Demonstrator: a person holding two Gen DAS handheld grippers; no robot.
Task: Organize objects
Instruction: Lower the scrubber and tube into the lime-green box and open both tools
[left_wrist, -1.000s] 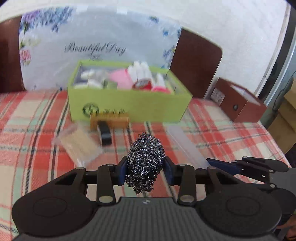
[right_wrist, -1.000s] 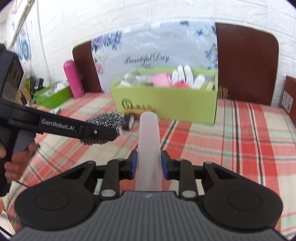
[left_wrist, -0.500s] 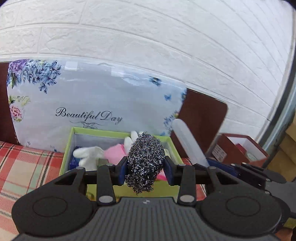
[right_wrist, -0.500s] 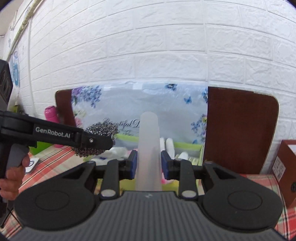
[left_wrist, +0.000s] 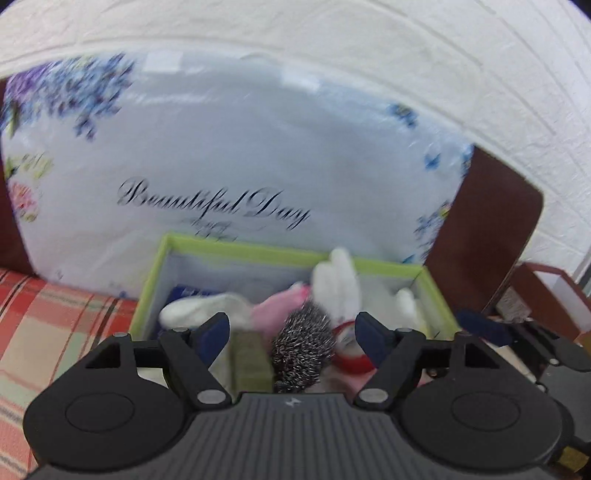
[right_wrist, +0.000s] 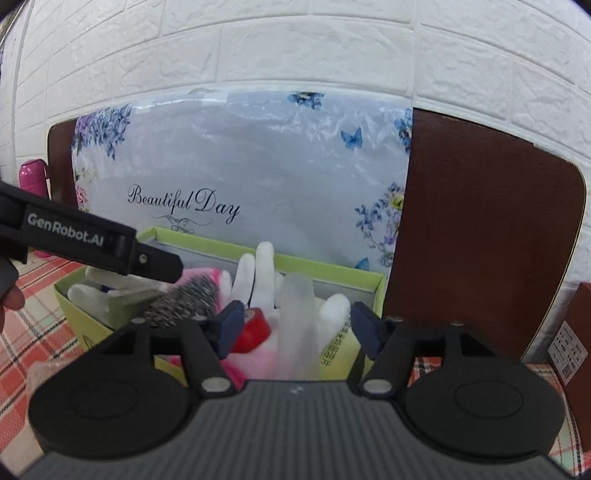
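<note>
Release step in hand, by the look of it. Has just been opening the jaws of the left gripper (left_wrist: 292, 330), now spread wide, with the steel scourer (left_wrist: 303, 341) loose between them, touching neither pad and seemingly dropping onto the contents of the green box (left_wrist: 258, 252). Has likewise just been opening the right gripper (right_wrist: 297, 323), let go of the frosted plastic tube (right_wrist: 295, 314), upright between the parted pads, clear of both, among white gloves (right_wrist: 258, 273) and beside a red tape roll (right_wrist: 255, 328) in the right half of the same box. Further out, checked cloth on the bench (right_wrist: 40, 332) and a floral bag (right_wrist: 258, 166) propped behind the box. Next, probably: draw both grippers back and up, clear of the box rim without snagging the gloves, then check the bench for anything not yet brought over.
</note>
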